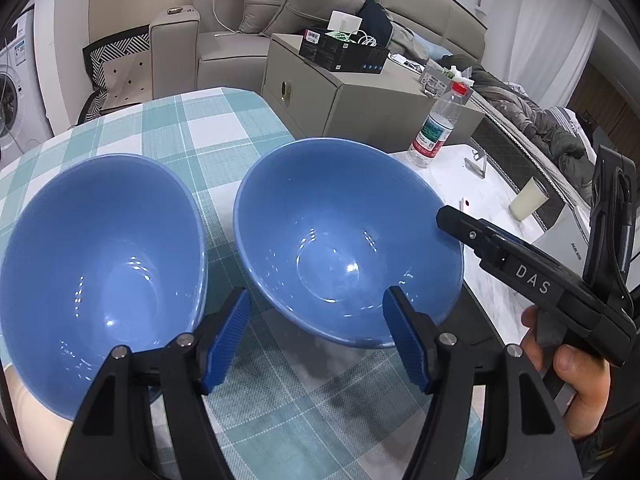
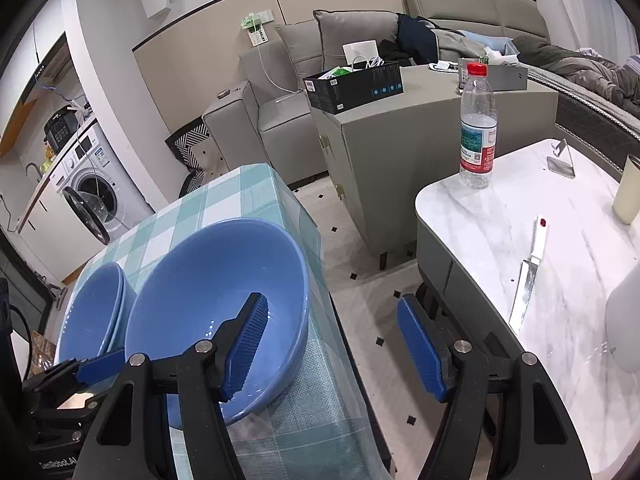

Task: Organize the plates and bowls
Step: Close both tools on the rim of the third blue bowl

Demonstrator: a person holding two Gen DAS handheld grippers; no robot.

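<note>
I see two blue bowls on the checked surface (image 1: 224,128). My left gripper (image 1: 316,336) straddles the right bowl's (image 1: 344,240) near rim, fingers released; my right gripper (image 2: 332,344) straddles its right rim, fingers unclenched. The left bowl (image 1: 100,256) sits just beside it.

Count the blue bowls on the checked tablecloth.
2. The left bowl sits on the tablecloth; the right bowl sits beside it, near the edge. The left bowl's rim looks doubled from the right wrist, so another may be nested underneath.
</note>
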